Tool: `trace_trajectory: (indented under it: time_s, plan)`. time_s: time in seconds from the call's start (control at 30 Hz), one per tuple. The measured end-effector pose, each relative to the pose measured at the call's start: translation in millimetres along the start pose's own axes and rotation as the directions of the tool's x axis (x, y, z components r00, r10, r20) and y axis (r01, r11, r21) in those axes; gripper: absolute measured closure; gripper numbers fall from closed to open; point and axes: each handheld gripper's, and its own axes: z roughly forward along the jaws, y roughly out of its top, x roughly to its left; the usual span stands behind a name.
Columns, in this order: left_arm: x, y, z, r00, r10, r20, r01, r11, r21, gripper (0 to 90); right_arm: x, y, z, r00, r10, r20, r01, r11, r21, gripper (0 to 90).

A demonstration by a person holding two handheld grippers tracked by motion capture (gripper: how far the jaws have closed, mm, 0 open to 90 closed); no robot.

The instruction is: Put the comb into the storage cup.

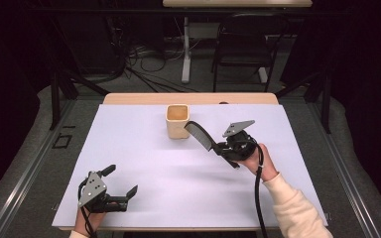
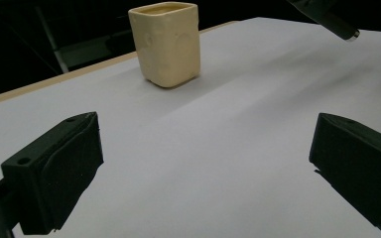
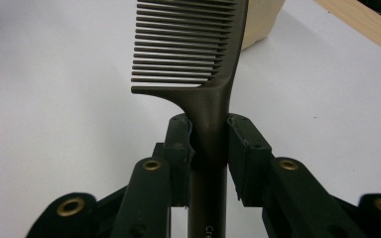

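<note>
A black comb (image 1: 200,135) is held above the white sheet, its toothed end pointing toward the cream cup (image 1: 177,121). My right gripper (image 1: 222,147) is shut on the comb's handle; in the right gripper view the comb (image 3: 198,54) rises between the two pads, with the right gripper (image 3: 210,141) clamped on its neck and the cup (image 3: 263,20) just behind. My left gripper (image 1: 120,181) rests open near the front left of the sheet. In the left gripper view the left gripper (image 2: 206,153) holds nothing, and the cup (image 2: 167,42) stands upright ahead.
A white sheet (image 1: 144,158) covers most of the wooden table (image 1: 129,98). A black folding chair (image 1: 243,44) and cables lie on the floor behind the table. The comb's handle tip (image 2: 341,27) pokes into the left gripper view's top right.
</note>
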Motion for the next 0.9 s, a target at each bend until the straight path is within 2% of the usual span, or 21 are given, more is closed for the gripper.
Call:
trace_trajectory:
  time_s: [0.43,0.9]
  plan:
    - [-0.3,-0.1,0.2,1.0,0.005,0.003,-0.005,1.0,0.001,0.4,0.4,3.2,-0.7,1.0,-0.003,0.005,0.003,0.999,-0.038,71.8]
    - [-1.0,0.1,0.7,1.0,0.005,0.004,-0.005,1.0,0.003,0.4,2.0,8.3,7.1,0.9999,0.005,0.012,-0.004,0.998,-0.064,71.8]
